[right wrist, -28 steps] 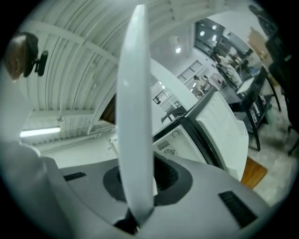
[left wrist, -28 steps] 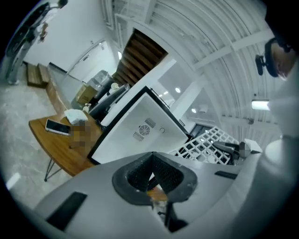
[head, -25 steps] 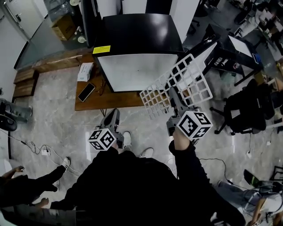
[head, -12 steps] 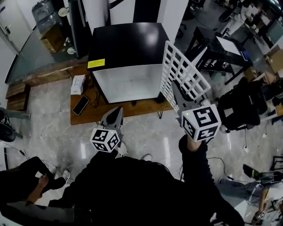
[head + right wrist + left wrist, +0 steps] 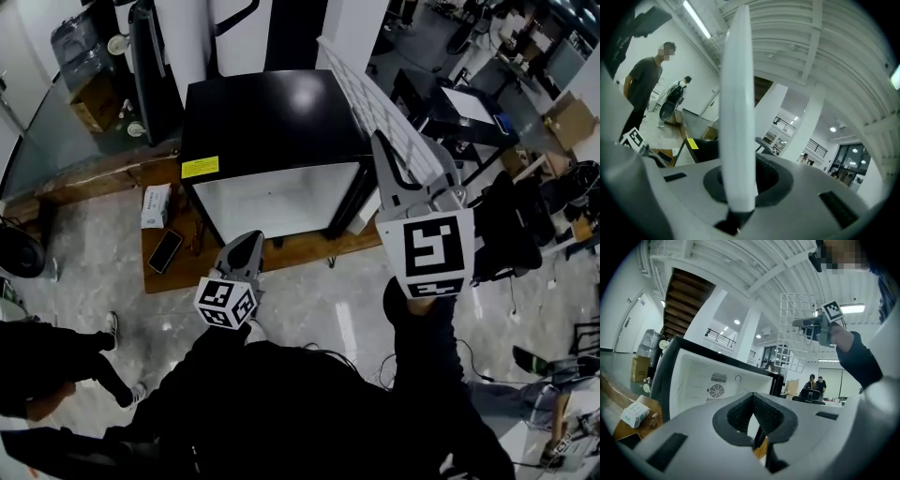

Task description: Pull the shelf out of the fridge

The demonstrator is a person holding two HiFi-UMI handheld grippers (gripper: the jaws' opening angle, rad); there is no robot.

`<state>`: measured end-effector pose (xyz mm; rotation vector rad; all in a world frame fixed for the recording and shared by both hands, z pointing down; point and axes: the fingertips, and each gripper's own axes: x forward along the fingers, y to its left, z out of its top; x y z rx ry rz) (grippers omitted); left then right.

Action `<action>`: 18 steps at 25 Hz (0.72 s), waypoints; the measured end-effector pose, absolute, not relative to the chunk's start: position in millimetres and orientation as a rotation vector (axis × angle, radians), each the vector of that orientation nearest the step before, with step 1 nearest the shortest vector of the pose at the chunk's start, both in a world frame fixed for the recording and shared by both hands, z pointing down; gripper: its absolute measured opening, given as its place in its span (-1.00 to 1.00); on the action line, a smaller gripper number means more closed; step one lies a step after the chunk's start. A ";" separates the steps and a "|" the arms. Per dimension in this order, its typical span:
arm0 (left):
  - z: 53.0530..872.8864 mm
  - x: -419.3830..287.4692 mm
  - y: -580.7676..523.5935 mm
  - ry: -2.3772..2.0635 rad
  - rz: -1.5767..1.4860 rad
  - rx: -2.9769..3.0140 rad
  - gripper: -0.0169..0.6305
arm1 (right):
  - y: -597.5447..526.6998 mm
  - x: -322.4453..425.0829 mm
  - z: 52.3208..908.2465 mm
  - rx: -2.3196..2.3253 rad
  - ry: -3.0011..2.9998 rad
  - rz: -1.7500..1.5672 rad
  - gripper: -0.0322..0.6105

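Observation:
The black mini fridge point(image 5: 272, 112) stands open, its white inside point(image 5: 277, 199) bare; the left gripper view shows the same white fridge cavity point(image 5: 705, 380). The white wire shelf point(image 5: 372, 94) is out of the fridge, high in the air and turned on edge to the fridge's right. My right gripper point(image 5: 389, 164) is shut on its near edge. In the right gripper view the shelf point(image 5: 738, 103) is a white bar rising from the jaws. My left gripper point(image 5: 249, 242) is shut and empty, level in front of the fridge and apart from it.
The fridge sits on a low wooden platform point(image 5: 300, 251) that also carries a phone point(image 5: 164, 251) and a tissue pack point(image 5: 155, 204). Its door point(image 5: 142, 66) stands open at the left. Black desks and a chair point(image 5: 506, 225) crowd the right. A bystander's legs point(image 5: 56, 361) are at left.
My right gripper has risen with the shelf and rolled it from nearly flat to on edge. My left gripper has lifted a little toward the fridge.

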<state>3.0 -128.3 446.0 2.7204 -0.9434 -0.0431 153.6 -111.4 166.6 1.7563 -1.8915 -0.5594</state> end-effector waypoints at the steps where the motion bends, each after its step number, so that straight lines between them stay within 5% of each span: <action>1: 444.9 2.8 -132.6 -0.940 -0.045 2.724 -0.93 | -124.0 150.7 168.6 1.737 -1.845 -0.579 -0.80; 18: 450.6 -15.3 -196.9 -0.932 -0.066 2.717 -0.93 | -283.0 91.9 262.7 1.366 -1.532 -0.573 -0.79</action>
